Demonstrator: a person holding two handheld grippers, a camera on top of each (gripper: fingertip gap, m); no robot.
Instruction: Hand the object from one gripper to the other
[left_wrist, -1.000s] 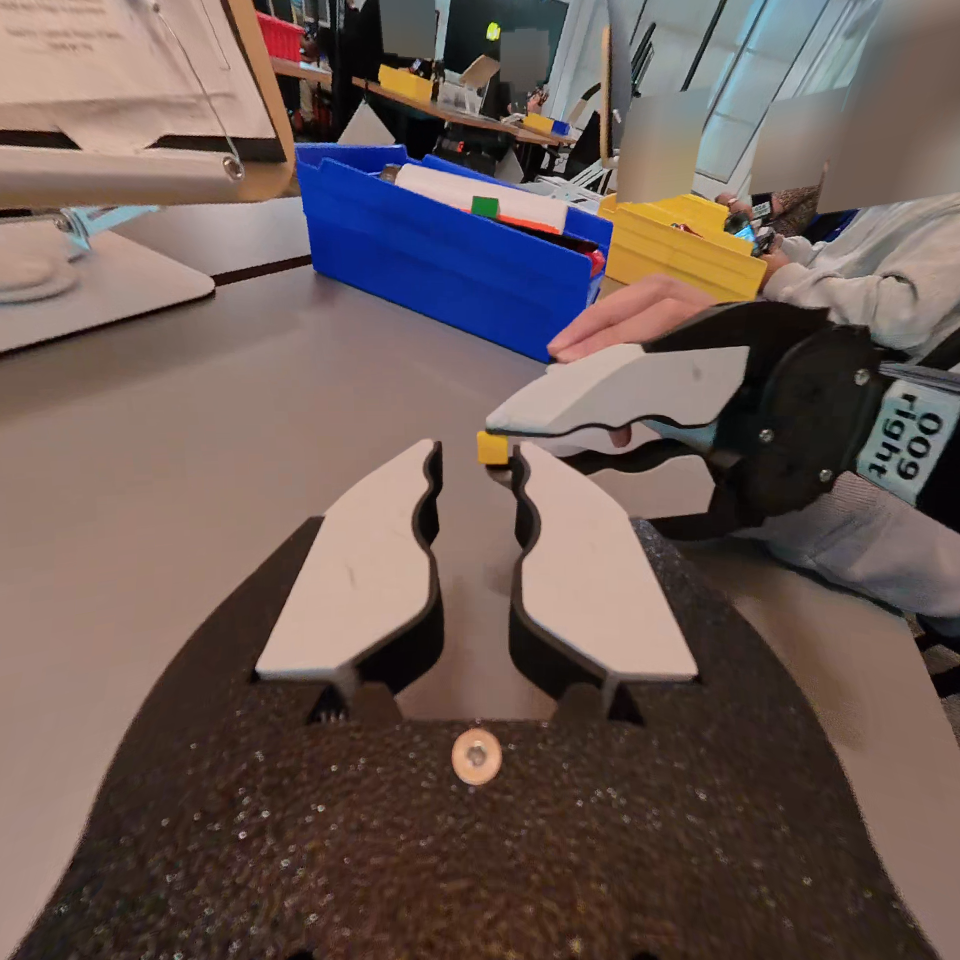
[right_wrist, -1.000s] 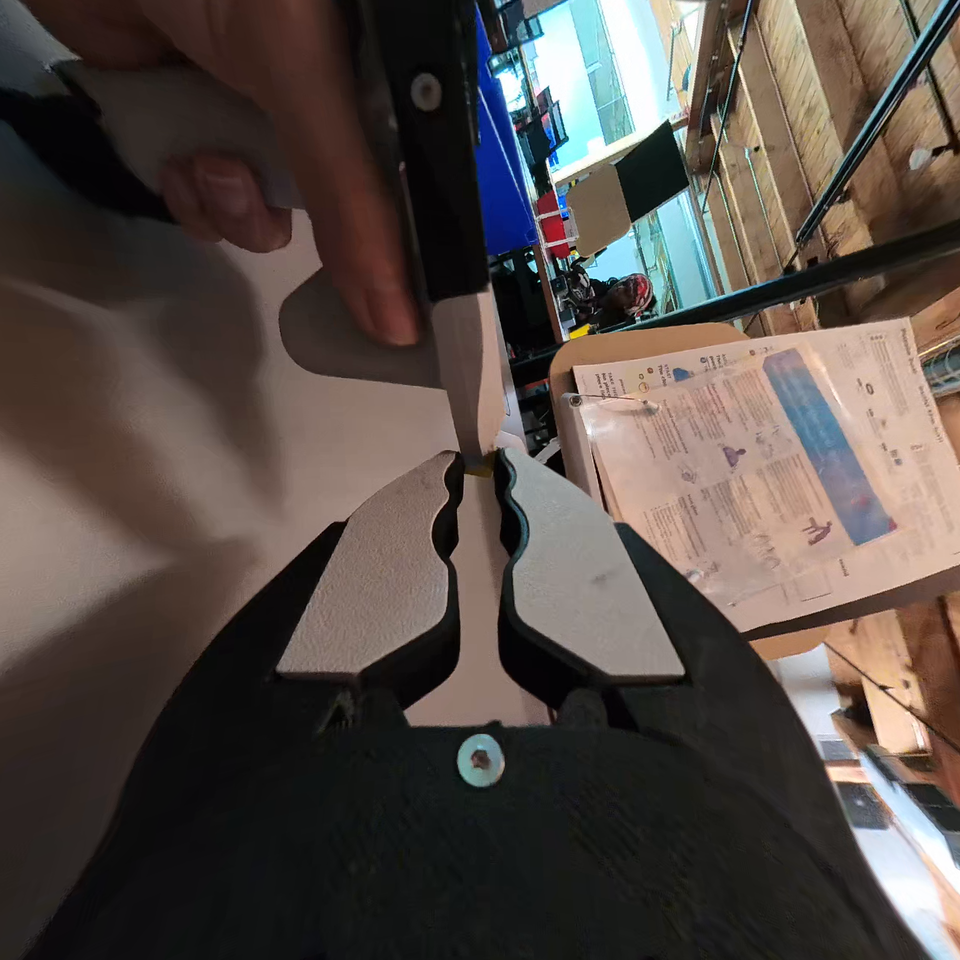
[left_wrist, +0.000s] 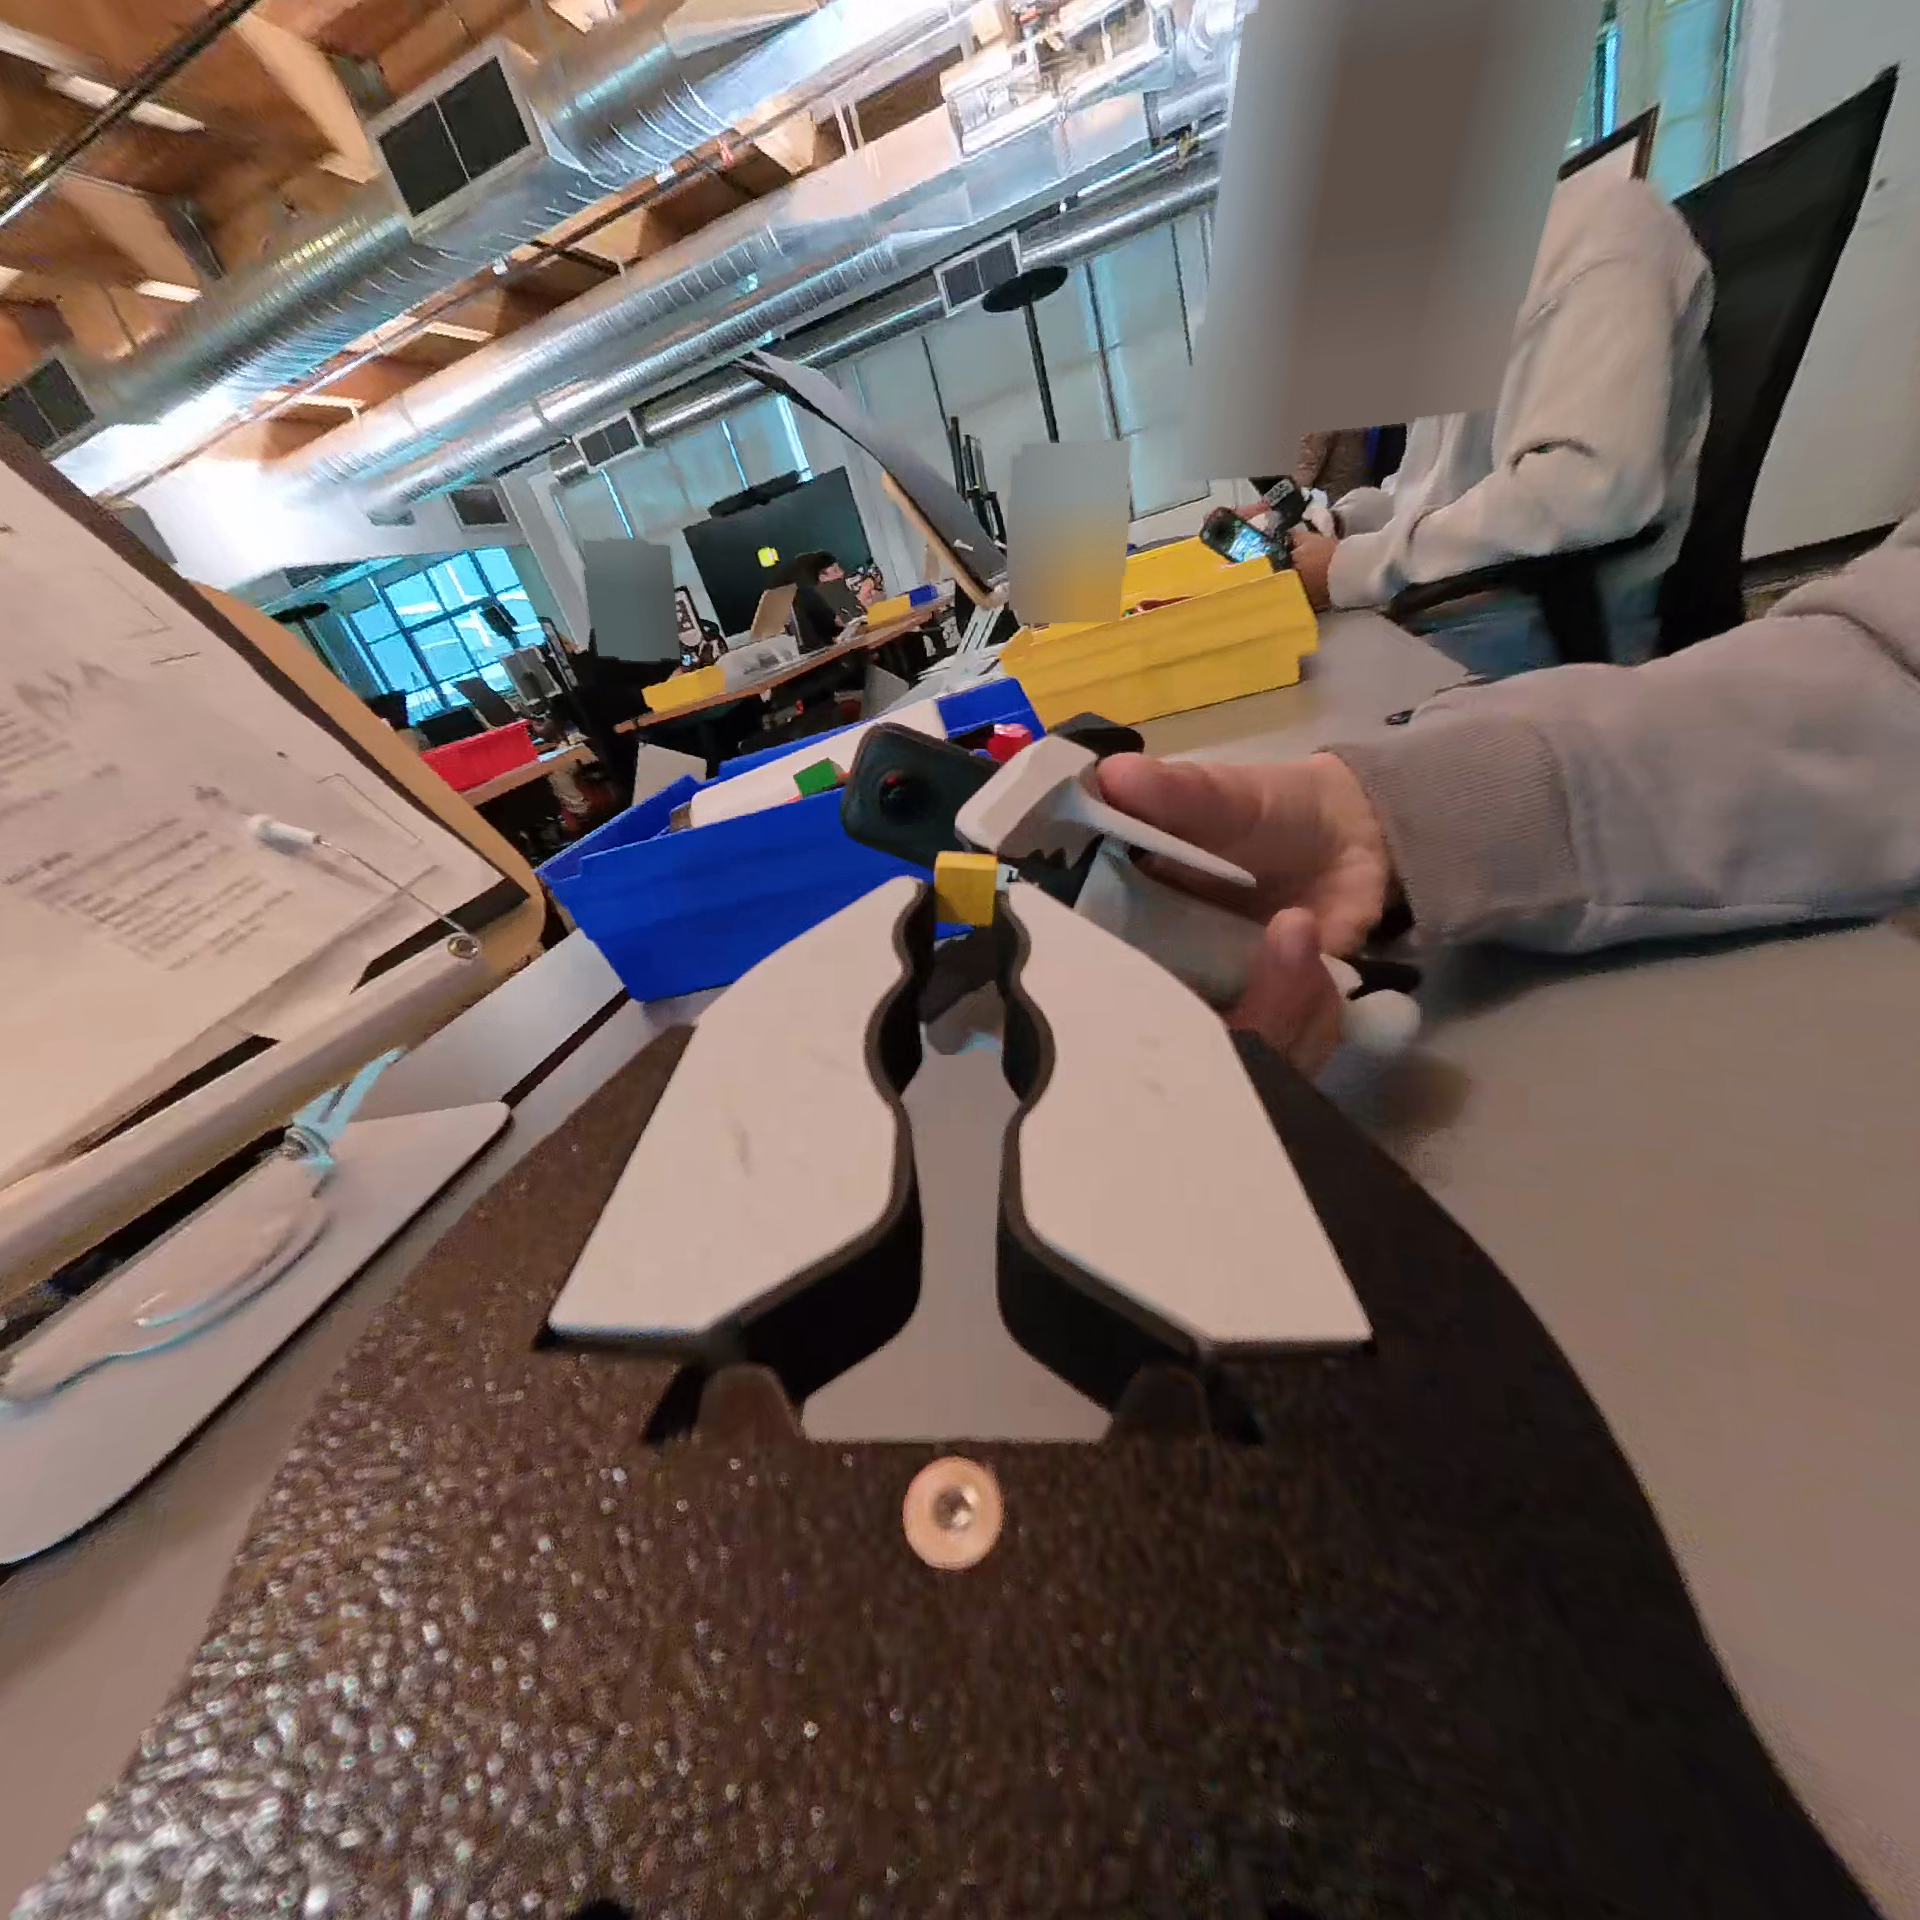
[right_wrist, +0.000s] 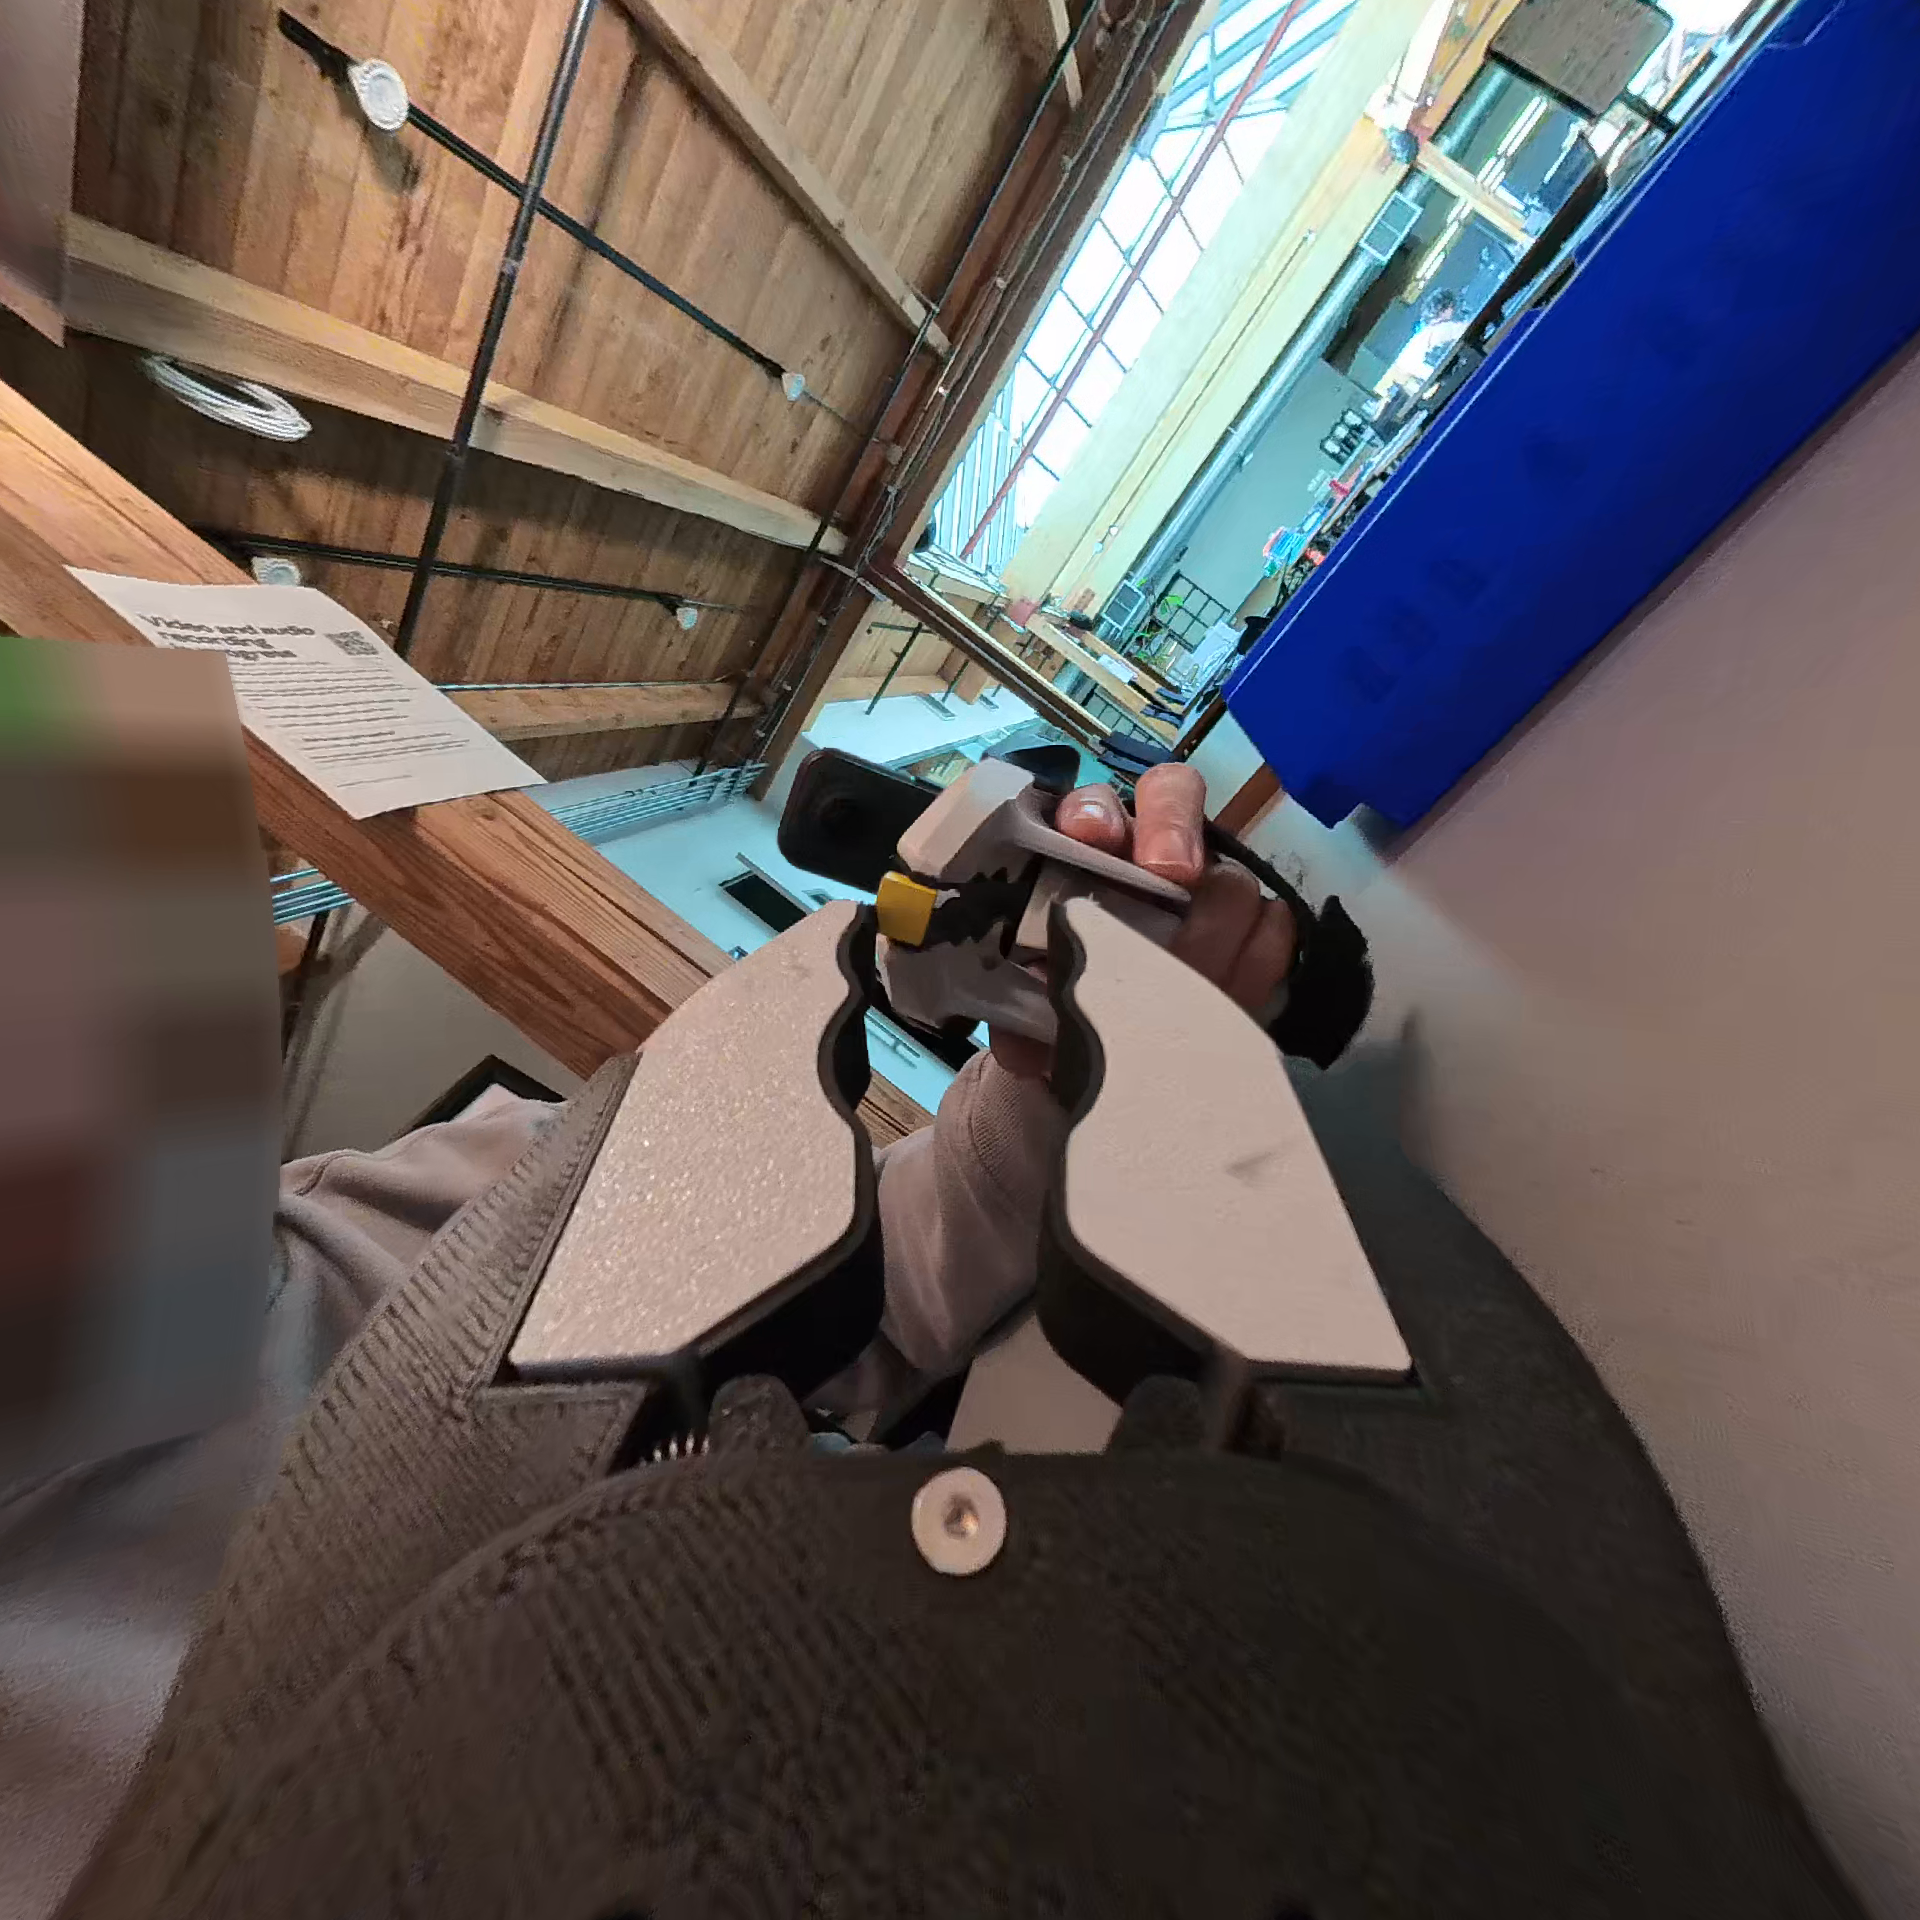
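A small yellow block (left_wrist: 964, 885) is pinched between the tips of my left gripper (left_wrist: 964, 902), which is shut on it and holds it above the grey table (left_wrist: 1621, 1164). In the right wrist view the same block (right_wrist: 904, 909) sits in the far gripper's tips, just inside my right gripper's left fingertip. My right gripper (right_wrist: 956, 916) is open, its fingers spread on either side of the block and not touching it. A hand (left_wrist: 1288, 862) holds the right gripper, which faces the left one tip to tip.
A blue bin (left_wrist: 717, 899) with items stands behind the grippers; it also shows in the right wrist view (right_wrist: 1558, 468). A yellow bin (left_wrist: 1174, 649) is farther back. A document stand with paper (left_wrist: 208, 831) is at the left. A seated person (left_wrist: 1507, 468) is at the back right. Only a small space, under 4 cm, lies between the two pairs of fingers.
The yellow block has passed from the right gripper to the left. The right gripper opened and the left one shut on it. Both grippers rose and tilted up off the table.
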